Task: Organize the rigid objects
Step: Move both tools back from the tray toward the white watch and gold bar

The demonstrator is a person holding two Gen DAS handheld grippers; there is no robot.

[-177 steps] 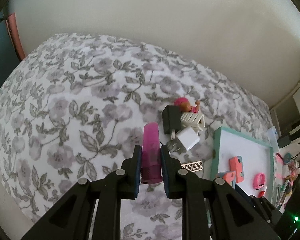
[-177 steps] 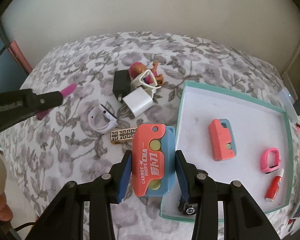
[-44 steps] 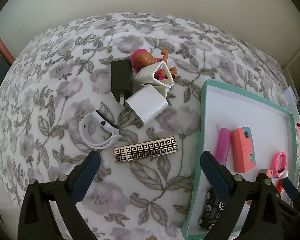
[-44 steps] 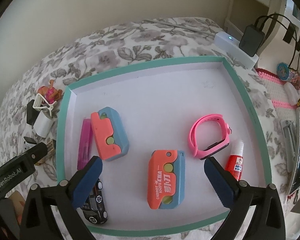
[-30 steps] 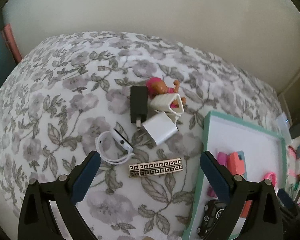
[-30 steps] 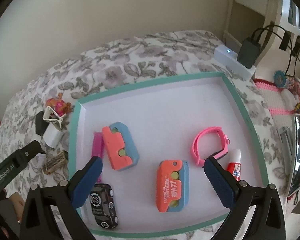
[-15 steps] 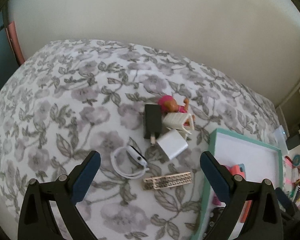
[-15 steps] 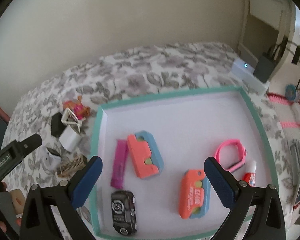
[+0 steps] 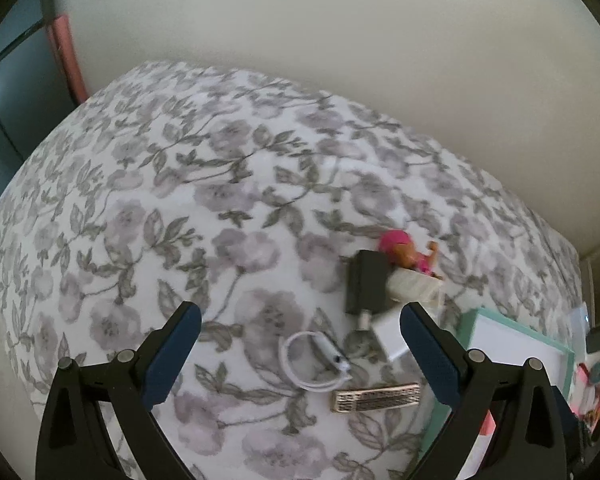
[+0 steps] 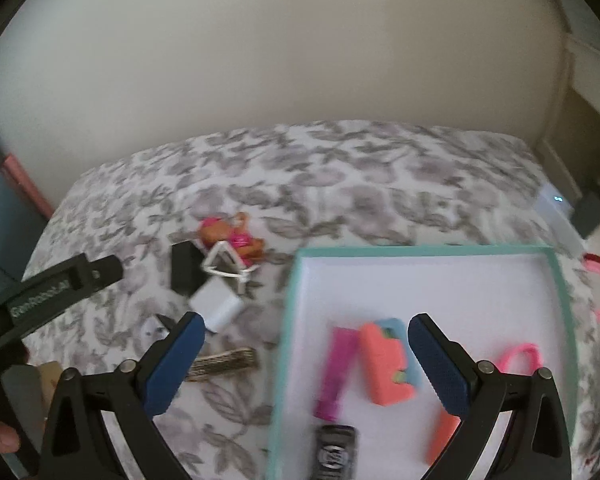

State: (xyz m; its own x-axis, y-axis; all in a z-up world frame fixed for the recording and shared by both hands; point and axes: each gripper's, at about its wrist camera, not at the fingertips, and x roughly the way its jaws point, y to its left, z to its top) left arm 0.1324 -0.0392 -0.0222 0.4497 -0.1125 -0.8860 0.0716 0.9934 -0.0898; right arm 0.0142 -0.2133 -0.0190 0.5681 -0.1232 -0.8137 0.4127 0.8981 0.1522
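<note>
My left gripper (image 9: 298,318) is open and empty, held above the floral bedspread. Ahead of it lie a white watch band (image 9: 314,360), a gold patterned bar (image 9: 376,397), a white charger (image 9: 392,338), a black charger (image 9: 366,286), a white clip (image 9: 416,286) and a pink doll (image 9: 404,250). My right gripper (image 10: 306,328) is also open and empty, over the left edge of the teal tray (image 10: 420,280). The tray holds a magenta tube (image 10: 336,372), a coral-and-blue knife (image 10: 388,360), a second coral knife (image 10: 442,436), a pink watch (image 10: 520,356) and a black toy car (image 10: 334,452).
A white device with a lit LED (image 10: 556,202) and a black adapter (image 10: 590,212) sit past the tray's far right corner. Colourful clutter (image 9: 596,384) lies right of the tray. A plain wall backs the bed. A hand (image 10: 4,436) shows at the lower left.
The magenta tube and the coral knife, held 5.9 s ago, now lie in the tray. Both open grippers have drawn back and swung left, toward the loose items.
</note>
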